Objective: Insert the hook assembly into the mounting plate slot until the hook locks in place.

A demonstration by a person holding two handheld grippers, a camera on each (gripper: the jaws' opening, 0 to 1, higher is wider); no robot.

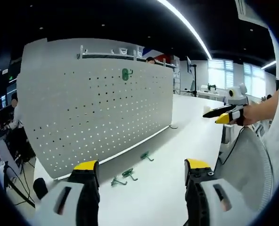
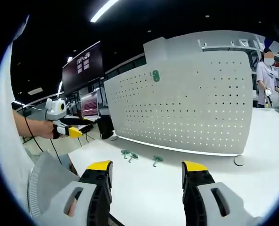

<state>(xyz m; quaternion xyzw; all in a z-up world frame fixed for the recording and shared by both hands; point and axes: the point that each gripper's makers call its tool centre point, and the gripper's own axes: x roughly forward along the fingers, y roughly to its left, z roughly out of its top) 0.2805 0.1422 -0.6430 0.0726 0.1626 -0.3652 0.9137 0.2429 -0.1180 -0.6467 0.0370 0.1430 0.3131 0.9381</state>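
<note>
Three small green hooks (image 1: 128, 174) lie loose on a white table (image 1: 177, 188) at the foot of an upright white pegboard (image 1: 97, 108), just in front of its lower edge; a fourth green hook (image 1: 126, 74) hangs high on the board. The left gripper (image 1: 142, 176) and right gripper (image 2: 146, 176) both hover above the table, jaws wide apart and holding nothing. The hooks' exact shape is too small to make out.

Green hooks (image 1: 128, 174), white pegboard (image 1: 97, 110) (dotted holes)
</note>
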